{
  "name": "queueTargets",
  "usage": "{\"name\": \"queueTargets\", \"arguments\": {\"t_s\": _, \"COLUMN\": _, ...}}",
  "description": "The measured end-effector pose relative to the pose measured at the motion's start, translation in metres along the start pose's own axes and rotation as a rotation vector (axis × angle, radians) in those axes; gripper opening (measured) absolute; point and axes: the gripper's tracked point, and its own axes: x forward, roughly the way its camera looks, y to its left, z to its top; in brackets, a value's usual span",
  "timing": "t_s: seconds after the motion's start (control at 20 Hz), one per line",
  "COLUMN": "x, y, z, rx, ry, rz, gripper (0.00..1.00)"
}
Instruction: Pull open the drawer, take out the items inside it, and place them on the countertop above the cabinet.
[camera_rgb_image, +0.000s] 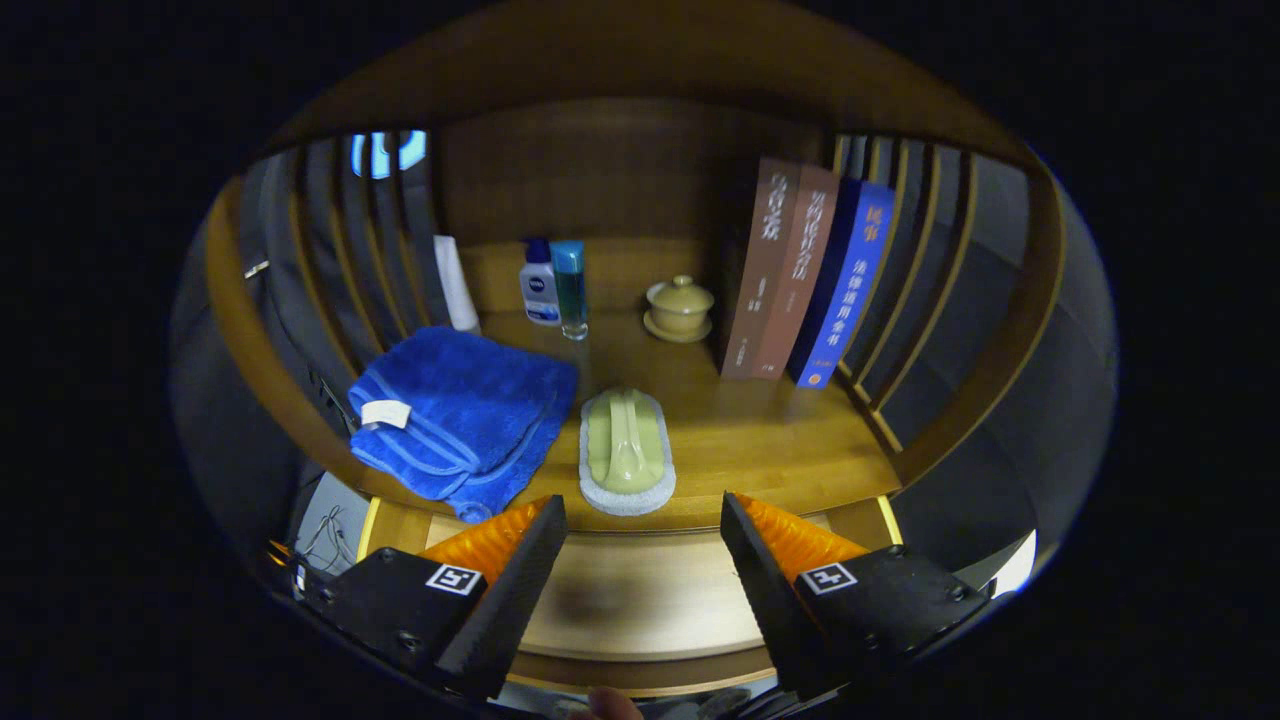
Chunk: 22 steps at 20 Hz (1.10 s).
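Two fingers of the tongs (643, 525) stand wide apart, holding nothing, above the open drawer (640, 600).
Just beyond them on the worktop (760, 440) lie a green scrubbing brush (627, 452) and a folded blue towel (462, 418); bottles (556, 285), a lidded cup (680, 308) and books (808, 285) stand further back.

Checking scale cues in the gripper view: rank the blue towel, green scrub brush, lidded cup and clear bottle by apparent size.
1. blue towel
2. green scrub brush, nearer the camera
3/4. lidded cup and clear bottle: too alike to rank.
gripper open, empty.
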Motion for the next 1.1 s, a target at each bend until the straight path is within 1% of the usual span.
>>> {"name": "queueTargets", "arguments": {"t_s": 0.1, "x": -0.026, "y": 0.002, "z": 0.002, "rx": -0.031, "ry": -0.131, "rz": 0.004, "gripper": 0.99}}
{"name": "queueTargets", "arguments": {"t_s": 0.2, "x": -0.061, "y": 0.000, "z": -0.002, "rx": -0.042, "ry": -0.250, "rz": 0.006, "gripper": 0.99}}
{"name": "queueTargets", "arguments": {"t_s": 0.3, "x": -0.091, "y": -0.003, "z": -0.016, "rx": -0.038, "ry": -0.349, "rz": 0.003, "gripper": 0.99}}
{"name": "queueTargets", "arguments": {"t_s": 0.45, "x": -0.120, "y": -0.002, "z": -0.057, "rx": -0.025, "ry": -0.457, "rz": 0.035, "gripper": 0.99}}
{"name": "queueTargets", "arguments": {"t_s": 0.6, "x": -0.137, "y": -0.008, "z": -0.100, "rx": -0.048, "ry": -0.550, "rz": 0.040, "gripper": 0.98}}
{"name": "queueTargets", "arguments": {"t_s": 0.7, "x": -0.134, "y": -0.011, "z": -0.134, "rx": -0.038, "ry": -0.579, "rz": 0.050, "gripper": 0.98}}
{"name": "queueTargets", "arguments": {"t_s": 0.85, "x": -0.120, "y": -0.014, "z": -0.178, "rx": -0.020, "ry": -0.562, "rz": 0.062, "gripper": 0.98}}
{"name": "queueTargets", "arguments": {"t_s": 1.1, "x": -0.088, "y": 0.000, "z": -0.212, "rx": 0.002, "ry": -0.536, "rz": 0.096, "gripper": 0.98}}
